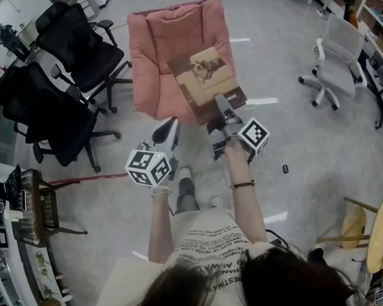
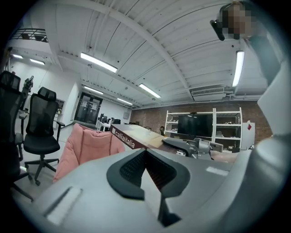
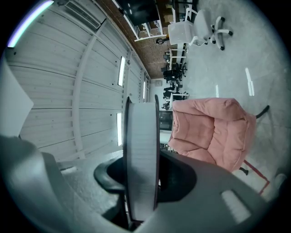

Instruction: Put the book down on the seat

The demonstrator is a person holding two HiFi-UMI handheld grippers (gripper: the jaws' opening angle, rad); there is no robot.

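holding the book over the pink chair

gripping the book by its near corner, the right tool has its jaws pressed on both covers; in the right gripper view the pale page edge stands upright between the dark pads. the book lies roughly flat with its cover up, showing a tan picture on a brown ground, and white lettering runs along its spine in the left gripper view. it sits over the front right part of the pink cushioned chair; whether it touches the cushion cannot be told.

the left tool is low and nearer the person, just left of the right one, clear of the book. its jaws are closed together with nothing between them.

two black office chairs stand to the left of the pink one, and a white office chair stands well apart on the right, all on the grey floor.
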